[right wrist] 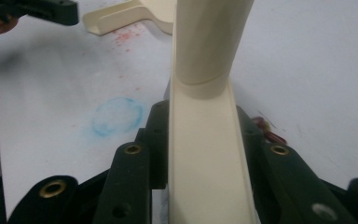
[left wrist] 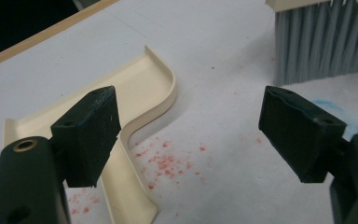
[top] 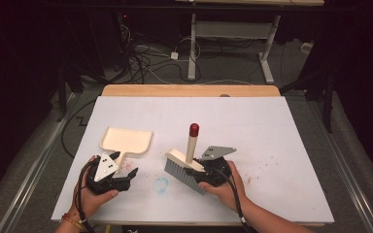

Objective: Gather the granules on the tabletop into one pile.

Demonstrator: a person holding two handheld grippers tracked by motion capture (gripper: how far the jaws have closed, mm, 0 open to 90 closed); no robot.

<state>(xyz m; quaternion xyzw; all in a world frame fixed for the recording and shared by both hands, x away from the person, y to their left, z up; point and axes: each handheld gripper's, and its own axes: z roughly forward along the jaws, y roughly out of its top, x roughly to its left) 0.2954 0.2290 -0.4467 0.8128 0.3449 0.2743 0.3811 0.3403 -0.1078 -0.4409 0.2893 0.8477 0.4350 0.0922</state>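
Note:
A cream dustpan (top: 126, 141) lies flat on the white table, its handle pointing toward the person. My left gripper (top: 126, 177) sits just at the handle's end, jaws wide apart; in the left gripper view the dustpan handle (left wrist: 128, 186) lies by the left pad (left wrist: 91, 133), and the gripper (left wrist: 198, 135) holds nothing. My right gripper (top: 201, 174) is shut on a cream hand brush (top: 187, 162) with grey bristles (left wrist: 324, 39) and a red-tipped handle standing upright. In the right gripper view the brush back (right wrist: 207, 158) is squeezed between both jaws.
Red crumbs (left wrist: 165, 161) are scattered on the table beside the dustpan handle, and fainter red specks (top: 272, 158) lie to the right. A blue smudge (top: 161, 185) marks the sheet between the grippers. A wooden edge (top: 189, 90) borders the table's far side.

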